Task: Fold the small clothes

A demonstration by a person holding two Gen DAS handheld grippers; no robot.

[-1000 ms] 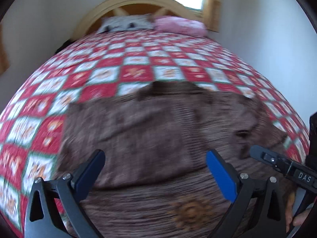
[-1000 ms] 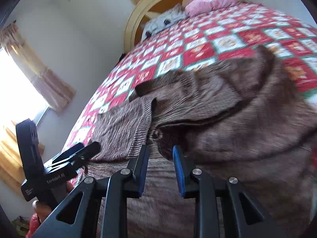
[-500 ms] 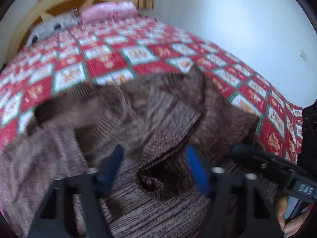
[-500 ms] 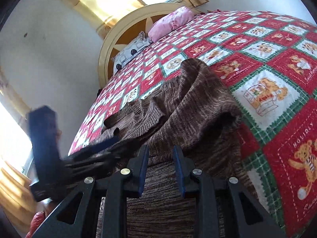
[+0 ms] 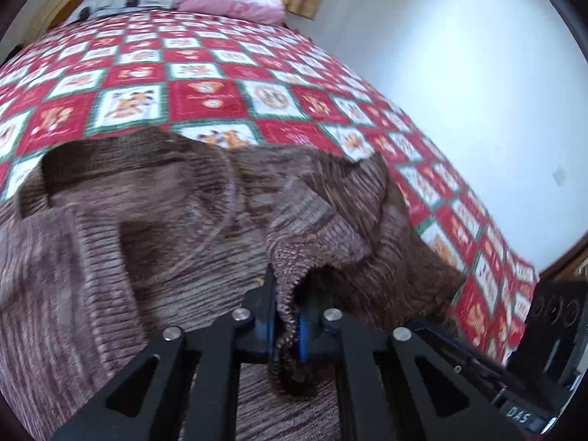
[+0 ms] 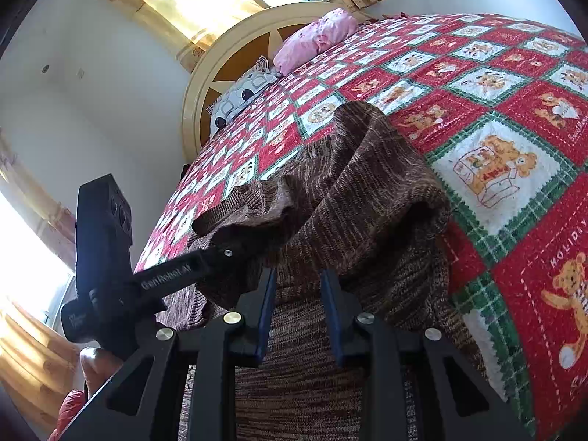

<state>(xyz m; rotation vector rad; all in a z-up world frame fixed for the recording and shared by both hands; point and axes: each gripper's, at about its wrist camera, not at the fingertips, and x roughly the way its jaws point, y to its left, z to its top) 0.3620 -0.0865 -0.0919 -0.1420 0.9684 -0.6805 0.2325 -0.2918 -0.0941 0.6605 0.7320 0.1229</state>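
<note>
Left gripper [image 5: 286, 316] pinches brown sweater [image 5: 154, 220] fold; right gripper [image 6: 298, 305] parted, low over it.

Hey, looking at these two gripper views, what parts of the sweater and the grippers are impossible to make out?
- Left wrist view: the left part of the sweater is motion-blurred, so its folds are unclear.
- Right wrist view: the left gripper hides the cloth behind it, and its jaws cannot be seen there.
- Right wrist view: whether the right gripper pinches any cloth is hidden.
- Both views: the sweater's near edge is cut off.
</note>
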